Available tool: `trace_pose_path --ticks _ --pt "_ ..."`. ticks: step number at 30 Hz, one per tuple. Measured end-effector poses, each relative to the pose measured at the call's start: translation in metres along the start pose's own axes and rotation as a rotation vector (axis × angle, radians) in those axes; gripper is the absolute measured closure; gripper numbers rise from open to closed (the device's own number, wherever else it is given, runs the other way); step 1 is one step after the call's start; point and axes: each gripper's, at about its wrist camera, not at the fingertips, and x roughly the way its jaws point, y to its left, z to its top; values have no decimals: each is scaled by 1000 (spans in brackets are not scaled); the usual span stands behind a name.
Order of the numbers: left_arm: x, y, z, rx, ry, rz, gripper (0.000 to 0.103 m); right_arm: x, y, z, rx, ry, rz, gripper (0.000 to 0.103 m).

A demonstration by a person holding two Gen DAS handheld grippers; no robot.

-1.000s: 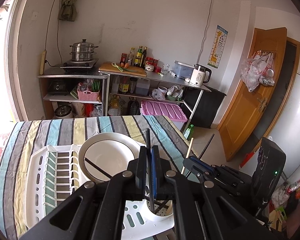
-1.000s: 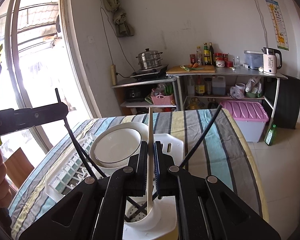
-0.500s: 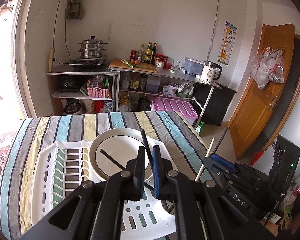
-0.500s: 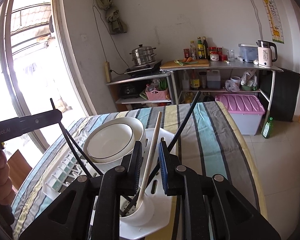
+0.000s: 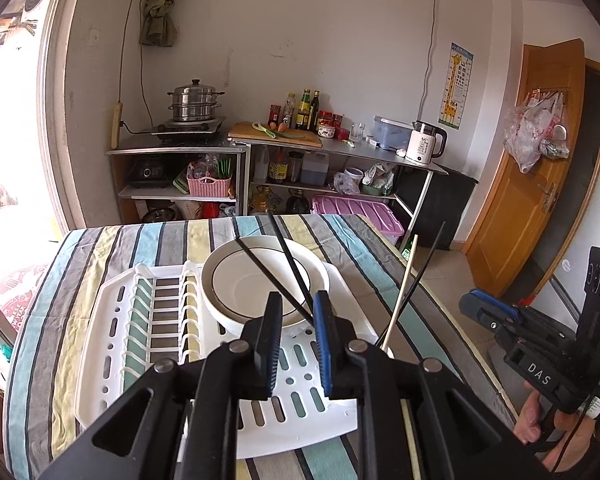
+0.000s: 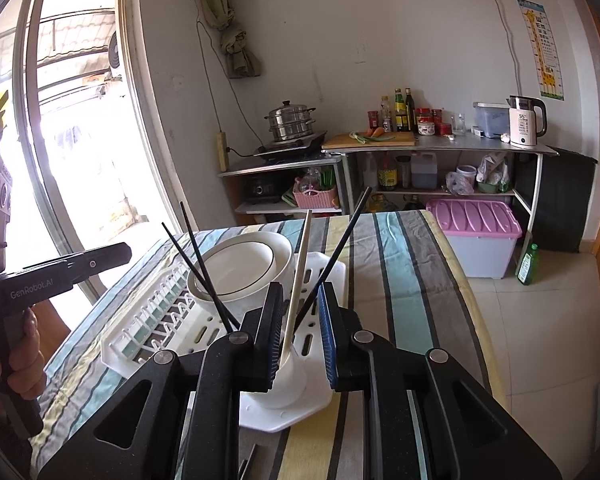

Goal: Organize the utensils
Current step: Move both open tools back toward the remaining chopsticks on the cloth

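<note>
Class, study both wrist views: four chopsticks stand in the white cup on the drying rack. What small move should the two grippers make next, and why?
Probably draw both grippers straight back. The left gripper and right gripper have just been opening; neither presses on a stick. The black chopsticks and the pale chopstick lean in the white cup on the drying rack, so retreating avoids knocking them.
</note>
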Motion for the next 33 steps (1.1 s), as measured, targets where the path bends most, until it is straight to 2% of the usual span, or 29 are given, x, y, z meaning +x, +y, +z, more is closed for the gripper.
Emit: trace_pose_path --ticks 5,17,25,33 --pt "-33 -3 -28 1 -17 4 86 -40 11 -22 -24 -31 12 84" --pt "-102 -24 -103 31 -22 -29 86 -121 31 -82 -38 -39 24 84" --pt "-129 -26 -147 -3 -12 -36 85 -149 35 -118 -10 -11 33 84" --pt "-140 -30 -180 -26 18 -27 85 -166 36 -141 5 1 32 84"
